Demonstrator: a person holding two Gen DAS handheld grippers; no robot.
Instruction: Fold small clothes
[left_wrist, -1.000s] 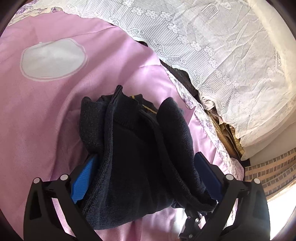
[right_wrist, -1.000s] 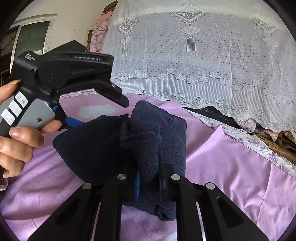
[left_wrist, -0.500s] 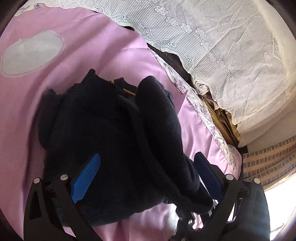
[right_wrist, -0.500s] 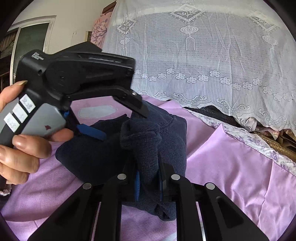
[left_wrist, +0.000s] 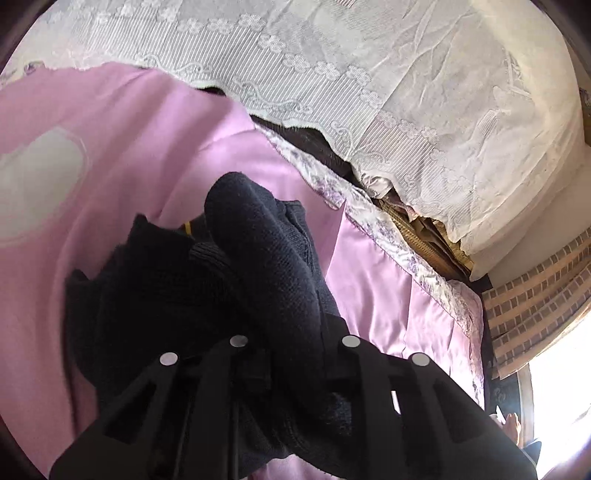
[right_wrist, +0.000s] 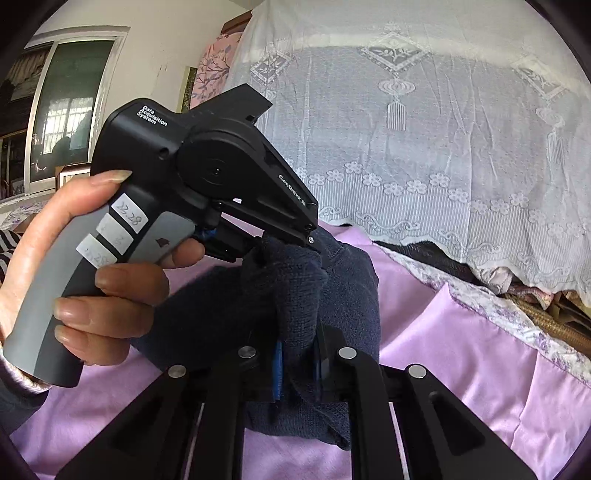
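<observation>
At the left of the right wrist view, a bare hand (right_wrist: 74, 273) grips the grey handle of the left gripper (right_wrist: 291, 240), whose black fingers are pressed together on a raised fold of the dark navy knit garment (right_wrist: 295, 295). In the left wrist view the same gripper (left_wrist: 291, 354) pinches a thick roll of that garment (left_wrist: 258, 266), the cloth bulging up between the two black fingers (the pads themselves are buried in the knit). The garment sits bunched on the pink bedspread (left_wrist: 129, 147), toward its lace-side edge, with a pale oval patch (left_wrist: 33, 184) on the spread well to its left.

Lower centre in the right wrist view, the right gripper (right_wrist: 297, 362) is clamped on a hanging fold of the same garment, a blue pad (right_wrist: 277, 369) touching the knit. To the right, a white lace cover (right_wrist: 443, 147) drapes down behind the bedspread (right_wrist: 461, 350).
</observation>
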